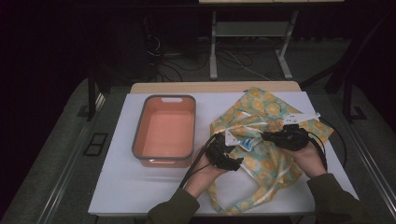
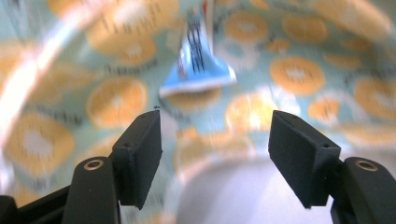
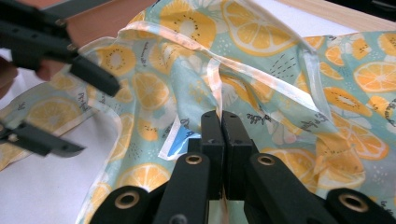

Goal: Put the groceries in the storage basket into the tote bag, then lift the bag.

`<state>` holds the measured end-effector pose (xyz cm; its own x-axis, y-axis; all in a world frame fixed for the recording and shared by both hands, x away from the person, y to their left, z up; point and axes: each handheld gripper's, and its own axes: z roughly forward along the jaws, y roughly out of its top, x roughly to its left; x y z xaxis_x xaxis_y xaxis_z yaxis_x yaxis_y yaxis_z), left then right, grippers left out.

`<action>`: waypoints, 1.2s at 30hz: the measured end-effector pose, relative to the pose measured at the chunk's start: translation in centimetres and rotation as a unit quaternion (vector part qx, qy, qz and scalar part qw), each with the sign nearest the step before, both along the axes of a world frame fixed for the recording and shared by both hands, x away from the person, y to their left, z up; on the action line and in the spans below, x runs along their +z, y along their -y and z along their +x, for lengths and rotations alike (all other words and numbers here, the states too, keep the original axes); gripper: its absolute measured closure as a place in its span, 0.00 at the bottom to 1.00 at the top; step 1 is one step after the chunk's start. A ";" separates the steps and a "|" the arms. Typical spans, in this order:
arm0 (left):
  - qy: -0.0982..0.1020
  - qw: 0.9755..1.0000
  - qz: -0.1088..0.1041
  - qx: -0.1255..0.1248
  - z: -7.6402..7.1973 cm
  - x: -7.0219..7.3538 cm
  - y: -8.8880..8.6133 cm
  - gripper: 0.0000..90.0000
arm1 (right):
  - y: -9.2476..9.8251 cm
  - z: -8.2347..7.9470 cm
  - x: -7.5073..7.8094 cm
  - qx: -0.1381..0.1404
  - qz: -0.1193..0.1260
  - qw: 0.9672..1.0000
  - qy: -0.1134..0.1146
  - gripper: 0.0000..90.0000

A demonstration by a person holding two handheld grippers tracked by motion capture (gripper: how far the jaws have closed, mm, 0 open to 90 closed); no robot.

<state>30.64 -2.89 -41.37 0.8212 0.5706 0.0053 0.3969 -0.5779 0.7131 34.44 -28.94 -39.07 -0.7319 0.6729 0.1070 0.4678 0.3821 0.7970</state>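
A: Where is the blue-and-white tube [image 2: 198, 58] lying?
B: On the citrus-print bag [image 1: 268, 140]; the left gripper [image 1: 233, 163] fingers are standing wide, empty.
A: And the right gripper [image 3: 220, 126]?
B: Pinching the bag's fabric shut. Next, likely closing on the tube.

— Where does everything sit on the table [image 1: 116, 186]?

— The bin [image 1: 164, 130] lies left, the bag [image 1: 268, 140] right, just beside it.

— And the tube [image 1: 243, 140]?

— It seems to lie on the bag, between the left gripper [image 1: 236, 164] and the right gripper [image 1: 266, 136].
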 end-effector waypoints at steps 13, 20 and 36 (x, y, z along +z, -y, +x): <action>-0.027 1.000 -0.005 0.010 -3.2 -1.8 -4.6 0.34 | -1.8 -1.6 -1.5 0.046 -0.043 0.998 -0.028 0.98; -0.025 0.999 -0.017 0.019 -3.0 -1.6 -5.0 0.34 | -2.2 -2.7 -2.0 0.045 -0.046 0.997 -0.033 0.78; -0.024 0.999 -0.020 0.021 -2.8 -1.6 -5.2 0.34 | -3.7 -8.4 -4.0 0.094 -0.069 0.991 -0.057 0.51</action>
<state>27.82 2.30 -42.93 0.7956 0.6030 -0.0578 0.4545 -0.5311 0.7151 26.07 -25.23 -43.09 -0.8347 0.5389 0.1137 0.4622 0.5730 0.6768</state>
